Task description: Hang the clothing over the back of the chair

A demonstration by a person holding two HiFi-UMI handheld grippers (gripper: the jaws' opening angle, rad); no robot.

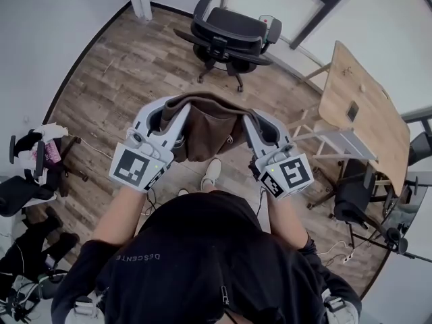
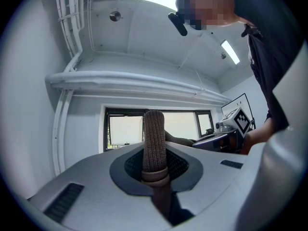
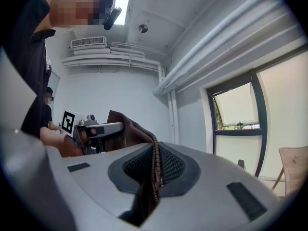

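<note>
**Floor** [image 1: 115, 73]: wood planks. The black chair [image 1: 229, 29] stands at the far edge, near the wall.

**Clothing** [image 1: 206, 130]: a brown garment, clear of the floor. It is slung between both claws in front of the person and well apart from the chair.

**Left claw** [image 1: 169, 113]: clamped on a ribbed band [image 2: 154, 138] of the garment, which stands up between the pads.

**Right claw** [image 1: 256, 123]: clamped on a zip edge [image 3: 155, 158].

**Assessment:** the step in hand appears to be carrying the garment to the chair.

**Recommendation:**
- Keep both claws pressed, level and apart so the cloth stays spread.
- Bring it above the chair and lower it across its back, with similar lengths hanging each side.
- Release only once the cloth rests there.
</note>
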